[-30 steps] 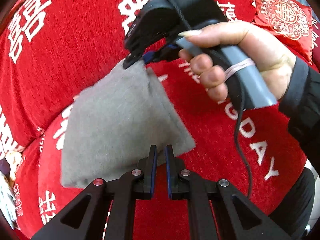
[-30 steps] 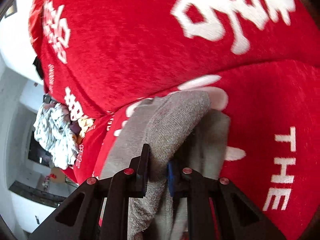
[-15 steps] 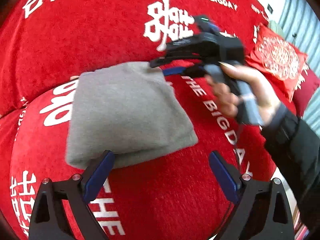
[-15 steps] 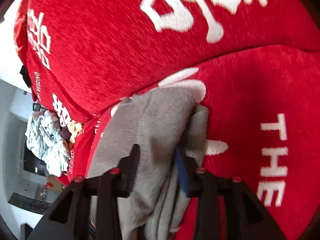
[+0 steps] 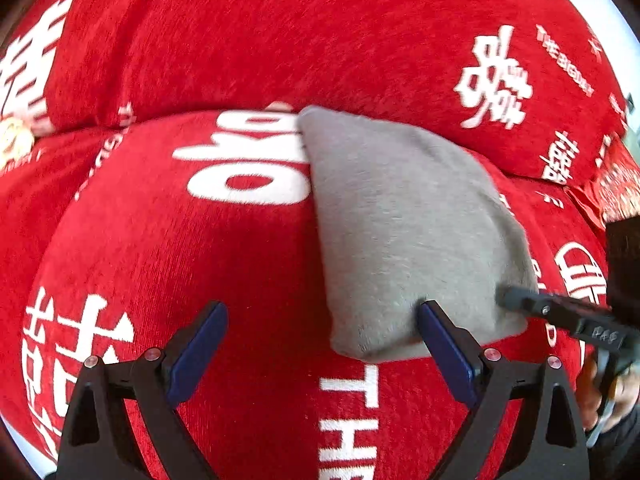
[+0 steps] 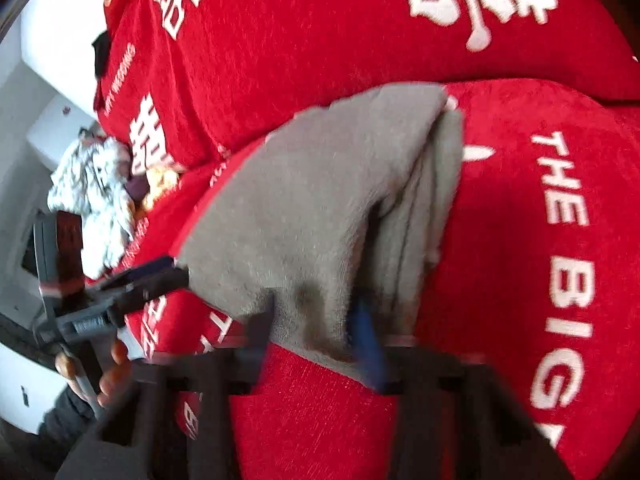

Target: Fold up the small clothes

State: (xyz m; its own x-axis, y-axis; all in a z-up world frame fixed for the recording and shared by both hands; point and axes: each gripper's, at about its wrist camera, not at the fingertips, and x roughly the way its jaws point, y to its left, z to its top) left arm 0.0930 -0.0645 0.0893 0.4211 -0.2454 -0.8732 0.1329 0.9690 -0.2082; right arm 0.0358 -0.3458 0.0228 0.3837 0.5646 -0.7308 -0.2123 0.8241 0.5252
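Note:
A grey garment lies folded on the red sofa seat. My left gripper hangs open and wide over the seat. Its right finger stands in front of the garment's near corner, and nothing is between its pads. In the right wrist view the same gripper shows at the garment's left corner. My right gripper is blurred, with the near fold of the grey garment between its fingers. From the left wrist view its tip sits at the garment's right edge.
The red sofa back with white lettering rises right behind the garment. A pile of pale patterned clothes lies at the sofa's far left end. A red embroidered cushion sits to the right.
My left gripper opened, let go of the garment's corner and swung to the left. My right gripper loosened on the fold and drew back. The garment now lies flat on the seat.

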